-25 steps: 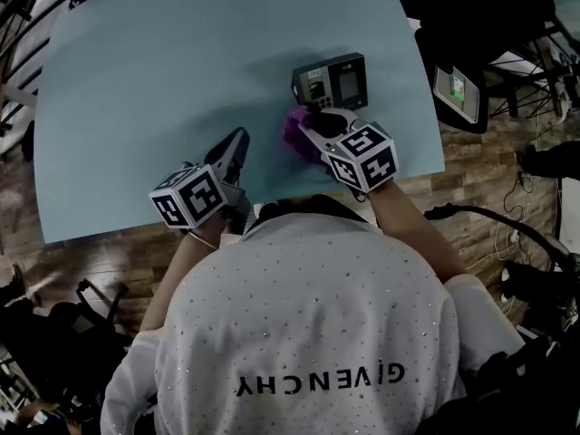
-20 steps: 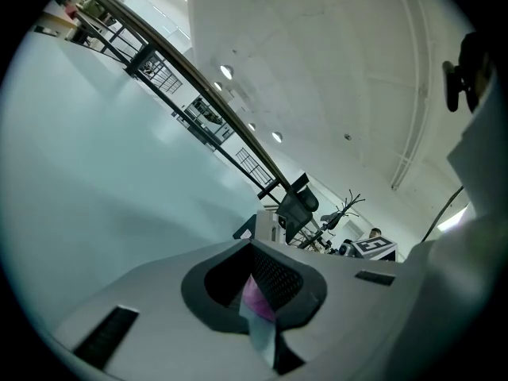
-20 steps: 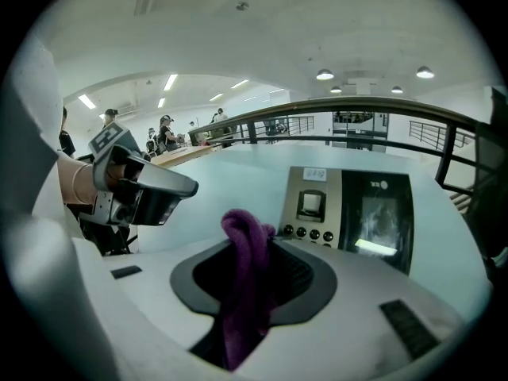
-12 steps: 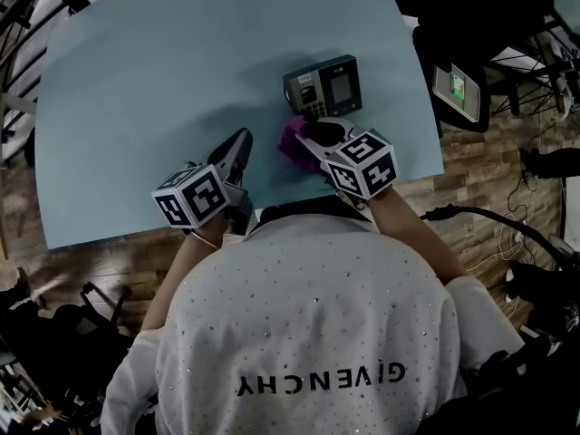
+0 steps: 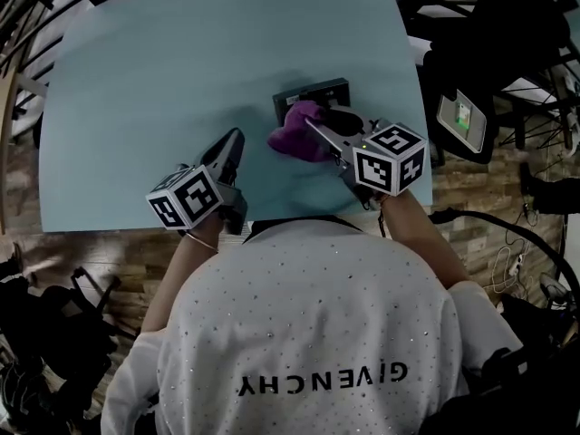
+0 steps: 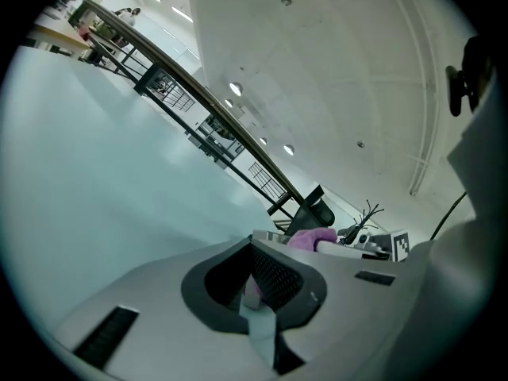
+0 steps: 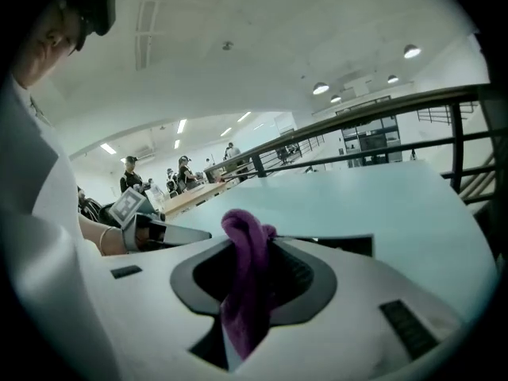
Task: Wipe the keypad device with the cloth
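Note:
The dark keypad device [image 5: 319, 91] lies on the pale blue table [image 5: 163, 71]. A purple cloth [image 5: 299, 130] is draped over its near side and hides the keys. My right gripper [image 5: 314, 126] is shut on the cloth, which bulges out between its jaws in the right gripper view [image 7: 245, 280]. A dark edge of the device [image 7: 343, 244] shows just past them. My left gripper [image 5: 236, 141] sits on the table to the left of the device, apart from it, jaws shut with nothing held. From the left gripper view the cloth [image 6: 310, 237] shows beyond the jaws.
The table's near edge [image 5: 109, 220] runs just behind both grippers, with wooden floor below it. Dark chairs and a small screen [image 5: 460, 114] stand off the table's right side. People and railings appear far away in the right gripper view.
My right gripper has carried the cloth from beside the device's near edge up onto the device, covering the keypad. The left gripper has stayed in place.

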### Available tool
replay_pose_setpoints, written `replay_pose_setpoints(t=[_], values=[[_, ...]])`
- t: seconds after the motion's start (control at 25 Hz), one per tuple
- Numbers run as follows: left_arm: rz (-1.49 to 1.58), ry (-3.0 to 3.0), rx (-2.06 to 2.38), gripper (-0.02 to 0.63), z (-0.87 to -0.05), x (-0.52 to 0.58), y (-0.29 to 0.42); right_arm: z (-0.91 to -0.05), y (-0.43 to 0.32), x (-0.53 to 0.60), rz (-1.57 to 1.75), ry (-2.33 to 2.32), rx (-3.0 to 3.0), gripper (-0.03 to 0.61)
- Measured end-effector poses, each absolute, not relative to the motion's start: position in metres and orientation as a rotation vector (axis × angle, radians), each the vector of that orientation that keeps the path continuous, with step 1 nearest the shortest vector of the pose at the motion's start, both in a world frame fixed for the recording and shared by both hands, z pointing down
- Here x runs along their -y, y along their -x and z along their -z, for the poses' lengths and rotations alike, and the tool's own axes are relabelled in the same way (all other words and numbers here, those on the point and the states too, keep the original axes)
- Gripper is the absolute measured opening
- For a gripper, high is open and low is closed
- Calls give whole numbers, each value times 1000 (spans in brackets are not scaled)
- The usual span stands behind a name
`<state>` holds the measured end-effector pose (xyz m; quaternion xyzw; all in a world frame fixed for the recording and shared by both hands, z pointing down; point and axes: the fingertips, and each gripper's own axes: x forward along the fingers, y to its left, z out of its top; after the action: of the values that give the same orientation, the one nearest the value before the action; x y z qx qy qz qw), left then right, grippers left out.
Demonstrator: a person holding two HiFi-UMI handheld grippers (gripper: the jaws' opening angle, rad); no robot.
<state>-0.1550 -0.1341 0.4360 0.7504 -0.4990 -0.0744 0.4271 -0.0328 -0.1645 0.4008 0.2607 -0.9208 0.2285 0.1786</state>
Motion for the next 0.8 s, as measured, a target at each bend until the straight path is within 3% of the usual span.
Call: replay_pose_setpoints(t=[0.4,0.8], values=[[190,-1804,1364,-8,-428,159,120,-355,-68,260,-612,-1000,2671,101],[197,-1670,1582,-8,-416,142,124,-371,-124,313,-717,-1082,2743,101]])
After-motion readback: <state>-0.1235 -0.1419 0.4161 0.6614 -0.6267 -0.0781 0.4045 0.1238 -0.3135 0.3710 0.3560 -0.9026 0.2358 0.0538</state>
